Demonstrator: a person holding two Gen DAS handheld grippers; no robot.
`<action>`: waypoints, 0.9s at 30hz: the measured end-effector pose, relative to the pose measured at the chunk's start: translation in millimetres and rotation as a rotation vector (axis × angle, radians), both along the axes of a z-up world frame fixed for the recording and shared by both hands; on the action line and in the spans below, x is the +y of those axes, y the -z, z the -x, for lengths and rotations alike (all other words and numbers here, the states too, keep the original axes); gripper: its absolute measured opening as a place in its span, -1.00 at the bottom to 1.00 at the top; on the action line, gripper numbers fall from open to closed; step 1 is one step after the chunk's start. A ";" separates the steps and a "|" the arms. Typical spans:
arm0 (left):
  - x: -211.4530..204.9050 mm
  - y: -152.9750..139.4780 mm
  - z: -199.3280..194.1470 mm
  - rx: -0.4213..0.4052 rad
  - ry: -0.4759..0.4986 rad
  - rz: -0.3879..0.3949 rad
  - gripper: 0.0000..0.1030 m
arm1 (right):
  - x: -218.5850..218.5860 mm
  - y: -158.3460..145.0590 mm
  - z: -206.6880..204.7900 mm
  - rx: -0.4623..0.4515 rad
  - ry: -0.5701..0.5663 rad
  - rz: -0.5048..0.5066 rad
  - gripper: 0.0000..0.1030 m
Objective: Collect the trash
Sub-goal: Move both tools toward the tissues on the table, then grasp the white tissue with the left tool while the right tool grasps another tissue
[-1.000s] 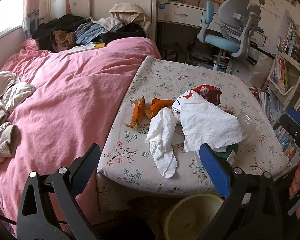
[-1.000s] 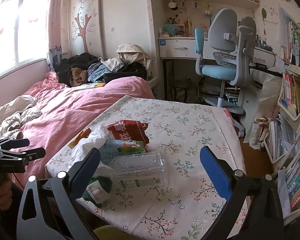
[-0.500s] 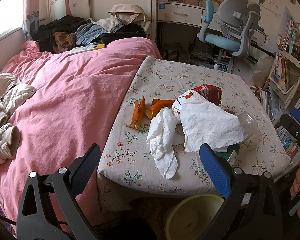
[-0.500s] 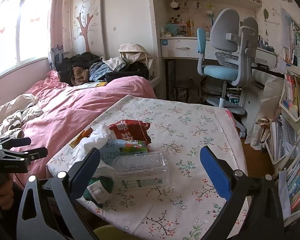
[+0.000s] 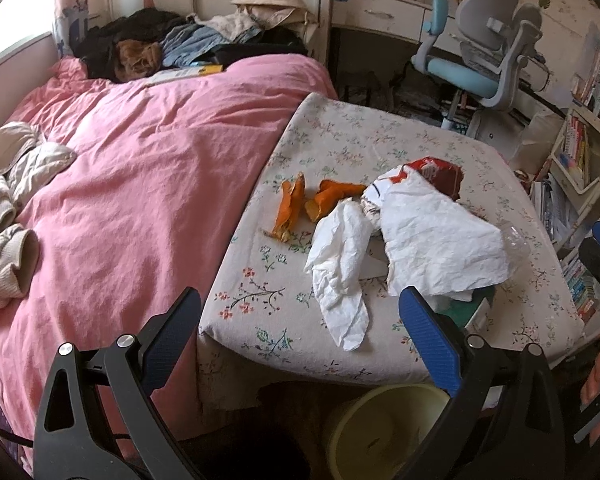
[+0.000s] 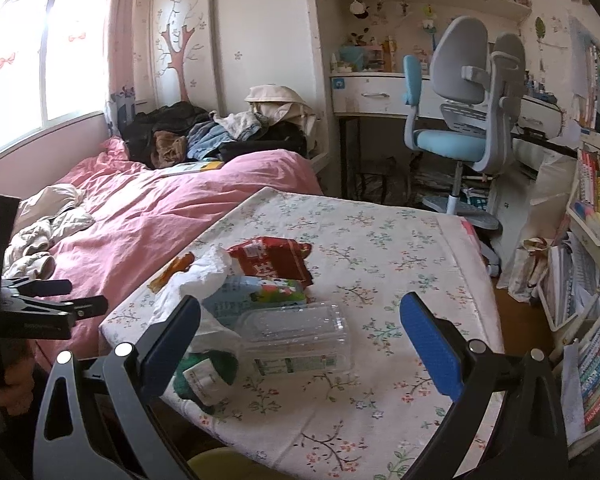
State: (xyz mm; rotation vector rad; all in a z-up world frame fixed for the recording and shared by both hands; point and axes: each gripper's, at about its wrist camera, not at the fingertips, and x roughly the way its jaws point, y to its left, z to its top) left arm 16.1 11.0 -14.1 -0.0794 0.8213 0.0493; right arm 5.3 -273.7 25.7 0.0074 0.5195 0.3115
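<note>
On the floral table (image 6: 380,248) lies the trash: crumpled white paper (image 5: 436,236), a red packet (image 6: 272,258) with white characters I cannot read, a clear box (image 6: 296,336), orange peels (image 5: 290,208). Left gripper (image 5: 300,320) and right gripper (image 6: 300,328) hover spread, empty.

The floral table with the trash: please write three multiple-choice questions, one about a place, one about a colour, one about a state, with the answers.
1. Where is the yellow bin?
A. on the pink bed
B. on the floor below the near edge of the floral table
C. under the desk chair

2. What colour are the peels beside the white paper?
A. orange
B. green
C. purple

3. How is the left hand-held gripper?
A. shut on the paper
B. shut on a peel
C. open and empty

Answers: 1 B, its rim shows under the table edge in the left wrist view. 2 A, both pieces are orange. 3 C, its blue pads stand wide apart with nothing between them.
</note>
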 end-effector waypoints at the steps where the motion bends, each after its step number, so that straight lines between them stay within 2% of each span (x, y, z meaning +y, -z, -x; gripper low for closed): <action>1: 0.0 1.2 -0.7 0.009 -0.002 -0.006 0.86 | 1.3 0.1 -0.3 0.002 -0.013 -0.005 0.86; 7: 2.4 7.5 -5.9 0.054 -0.015 -0.002 0.86 | 24.2 0.4 -2.7 0.010 -0.132 -0.023 0.86; 11: 4.8 12.9 -9.2 0.094 -0.027 0.004 0.86 | 44.5 3.3 -18.6 0.050 -0.191 -0.036 0.86; 16: 9.0 20.0 -14.2 0.130 -0.045 0.020 0.86 | 77.2 11.7 -41.1 0.122 -0.253 0.013 0.83; 17: 9.3 22.2 -15.9 0.139 -0.048 0.023 0.86 | 84.0 16.1 -46.6 0.144 -0.272 0.028 0.74; 18: 9.3 24.3 -17.5 0.149 -0.051 0.023 0.86 | 88.9 19.2 -49.5 0.159 -0.282 0.039 0.48; 19: 8.7 26.2 -19.1 0.156 -0.053 0.018 0.86 | 94.1 24.6 -55.4 0.190 -0.301 0.049 0.31; 21: 6.0 29.2 -22.4 0.165 -0.053 0.002 0.86 | 98.1 31.5 -63.0 0.244 -0.337 0.036 -0.57; 24: -0.7 33.8 -28.8 0.179 -0.039 -0.031 0.86 | 88.7 27.7 -63.1 0.239 -0.339 -0.019 -0.81; 27: -4.7 39.5 -41.5 0.197 -0.034 -0.037 0.86 | 64.6 10.5 -56.9 0.187 -0.307 -0.123 -0.86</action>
